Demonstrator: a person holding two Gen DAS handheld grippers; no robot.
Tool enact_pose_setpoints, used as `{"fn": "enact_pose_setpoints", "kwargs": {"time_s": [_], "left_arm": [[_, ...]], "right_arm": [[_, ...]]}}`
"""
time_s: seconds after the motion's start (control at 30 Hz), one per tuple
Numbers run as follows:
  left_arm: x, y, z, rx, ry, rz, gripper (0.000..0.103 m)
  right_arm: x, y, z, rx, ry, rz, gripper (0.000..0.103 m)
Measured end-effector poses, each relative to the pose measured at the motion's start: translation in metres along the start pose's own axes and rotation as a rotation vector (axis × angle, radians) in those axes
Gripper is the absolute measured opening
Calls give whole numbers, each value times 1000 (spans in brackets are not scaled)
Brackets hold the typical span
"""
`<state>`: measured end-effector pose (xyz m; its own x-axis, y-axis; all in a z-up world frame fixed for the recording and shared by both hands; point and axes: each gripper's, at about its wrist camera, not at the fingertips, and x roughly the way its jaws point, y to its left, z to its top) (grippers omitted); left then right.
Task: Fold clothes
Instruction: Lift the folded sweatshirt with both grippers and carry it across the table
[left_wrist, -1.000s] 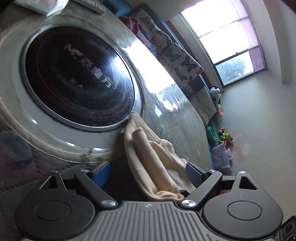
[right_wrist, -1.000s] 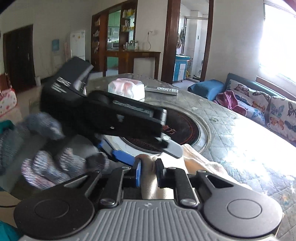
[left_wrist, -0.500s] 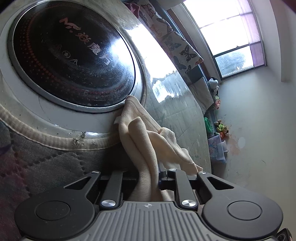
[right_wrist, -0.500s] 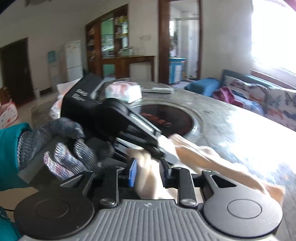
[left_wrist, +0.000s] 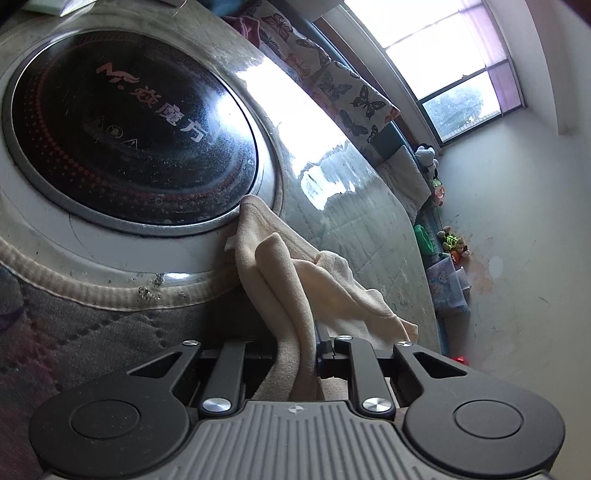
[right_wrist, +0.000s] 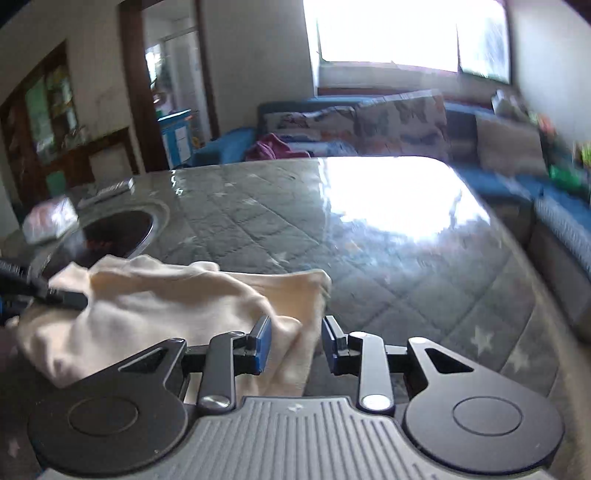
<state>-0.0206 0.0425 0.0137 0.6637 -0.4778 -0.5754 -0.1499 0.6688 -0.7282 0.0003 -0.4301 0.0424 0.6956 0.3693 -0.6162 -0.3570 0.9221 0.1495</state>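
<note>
A cream cloth (left_wrist: 295, 280) lies bunched on the grey quilted table cover (right_wrist: 369, 258), beside the round black hob. In the left wrist view my left gripper (left_wrist: 296, 347) is shut on one thick fold of it, and the cloth runs away from the fingers toward the hob rim. In the right wrist view the same cream cloth (right_wrist: 166, 306) stretches leftward from my right gripper (right_wrist: 296, 343), whose blue-padded fingers hold a fold between them. A black finger of the left gripper (right_wrist: 59, 293) presses into the cloth's far left end.
The round black hob (left_wrist: 129, 129) is set into the table inside a white ring. A tissue pack (right_wrist: 51, 219) and a remote (right_wrist: 110, 190) lie at the far left. A sofa with butterfly cushions (left_wrist: 332, 85) stands behind the table, and toys (left_wrist: 450, 243) sit by the wall.
My left gripper, open a second ago, has shut on the cloth. The right gripper has swung to the right along the cloth and now faces the sofa and window.
</note>
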Motion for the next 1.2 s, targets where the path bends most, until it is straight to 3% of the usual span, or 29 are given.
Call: {"fn": "enact_pose_setpoints", "kwargs": {"time_s": [0.07,0.23,0.37,0.63,0.93,1.2], "left_arm": [[2,-2,1,12,-1,6,19],[4,-6,1,33,-5,15,19],[7,-16,0,83,-14,42,19],[1,-58,5,197,-41,3,17],[32,-131,1,328,-9,-97,16],[80,-189,-19,397,47,-189,16]], "right_arm": [[9,-7,-3,21,11,16,41],[13,-13,-6,54,1,47,40],[7,-4,-4,37,-20,58,14],[-23,2,1,23,-112,44,10],[-75,-35,20,1,-205,-101,10],[-102,-81,33,-3,-226,-249,10]]}}
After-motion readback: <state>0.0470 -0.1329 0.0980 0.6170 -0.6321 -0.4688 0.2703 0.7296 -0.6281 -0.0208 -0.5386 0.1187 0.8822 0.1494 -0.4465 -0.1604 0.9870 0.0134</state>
